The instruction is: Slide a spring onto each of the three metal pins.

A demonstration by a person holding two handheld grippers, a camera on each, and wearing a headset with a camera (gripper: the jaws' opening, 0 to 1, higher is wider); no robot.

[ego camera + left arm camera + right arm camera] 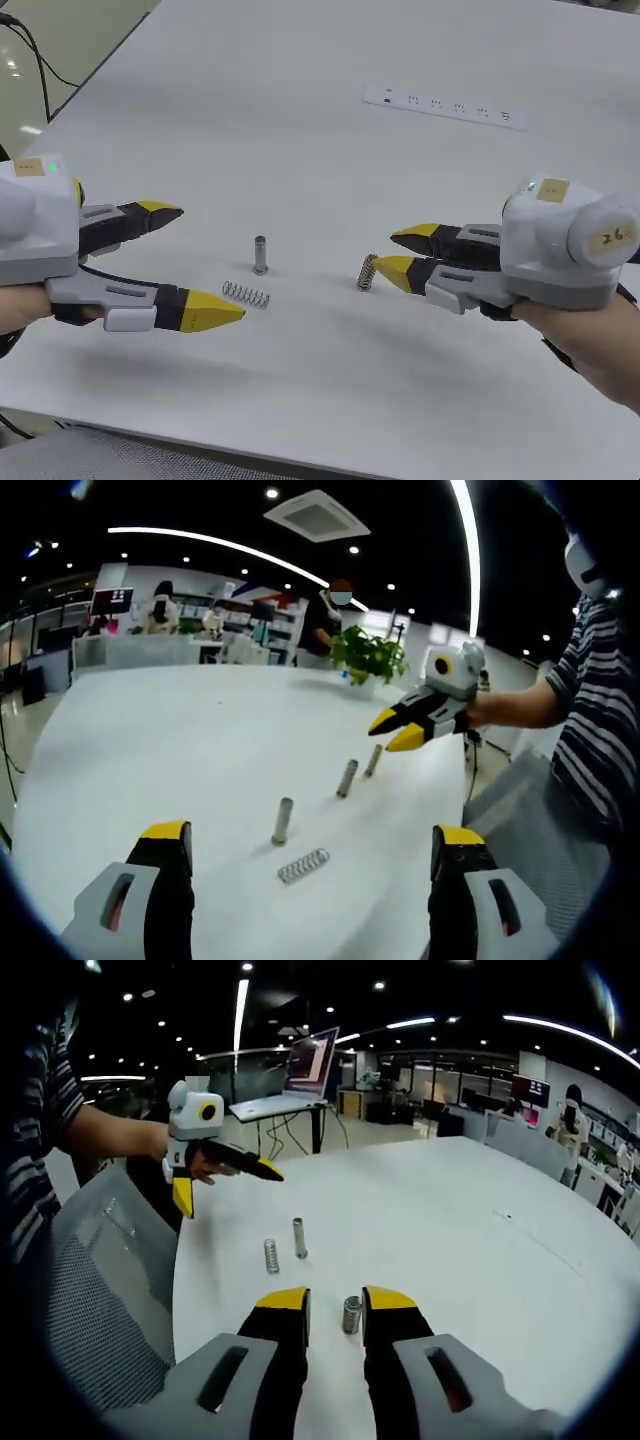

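Observation:
A bare metal pin [261,254] stands upright mid-table, and a loose spring [246,294] lies flat just in front of it. My left gripper [195,262] is open wide, its tips to the left of both; its own view shows the pin [283,820] and the spring [303,865] ahead of its jaws. A pin wearing a spring [367,272] stands just off the tips of my right gripper [398,252], which is open by a narrow gap. In the right gripper view that sprung pin [351,1315] sits in the gap, untouched. The left gripper view shows a second sprung pin [373,760] behind the first [346,778].
A white power strip [443,106] lies at the far right of the white table [300,150]. A black cable [40,70] hangs off the table's left edge. A grey chair [110,1290] stands by the near edge. People and desks are far behind.

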